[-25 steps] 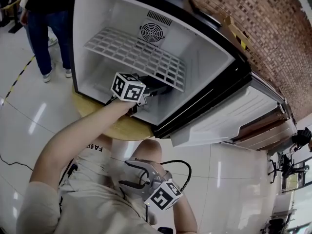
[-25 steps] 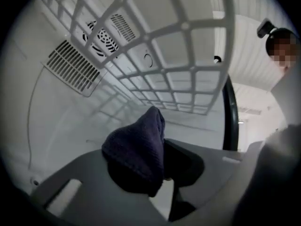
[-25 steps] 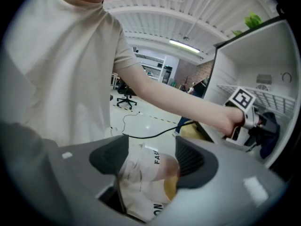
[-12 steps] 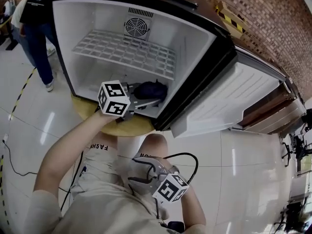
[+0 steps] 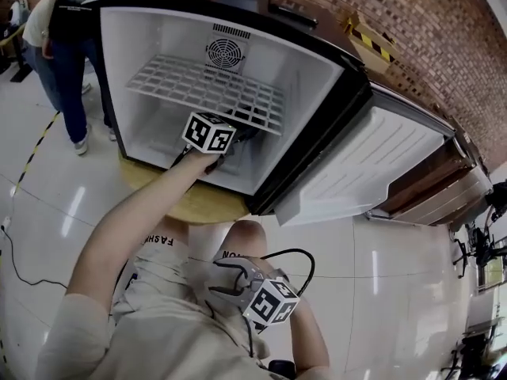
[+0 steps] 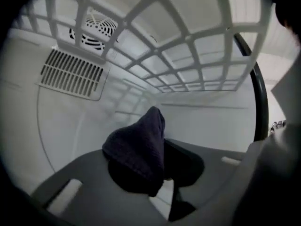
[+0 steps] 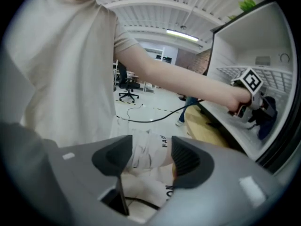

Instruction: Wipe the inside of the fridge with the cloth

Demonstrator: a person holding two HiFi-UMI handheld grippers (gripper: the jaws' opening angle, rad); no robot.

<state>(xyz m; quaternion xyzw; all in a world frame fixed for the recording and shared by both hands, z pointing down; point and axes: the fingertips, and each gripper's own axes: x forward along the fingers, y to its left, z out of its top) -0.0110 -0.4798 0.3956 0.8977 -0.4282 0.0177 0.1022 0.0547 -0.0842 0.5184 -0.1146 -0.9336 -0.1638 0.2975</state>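
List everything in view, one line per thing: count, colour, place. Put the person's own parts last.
fridge: one, white inside, black frame, standing open on the table
door: one, white lining, swung open at right
wire shelf: one, white, across the fridge's upper part
fan grille: one, white, back wall above the shelf
cloth: one, dark, under the shelf
table: one, wooden, round, under the fridge
brick wall: one, red-brown, upper right
bystander: one plain to see, dark top, jeans, upper left
cable: one, black, on the floor
left gripper: one, grey, inside the fridge, clamped on the cloth
right gripper: one, grey, by the person's lap, jaws closing, nothing between them
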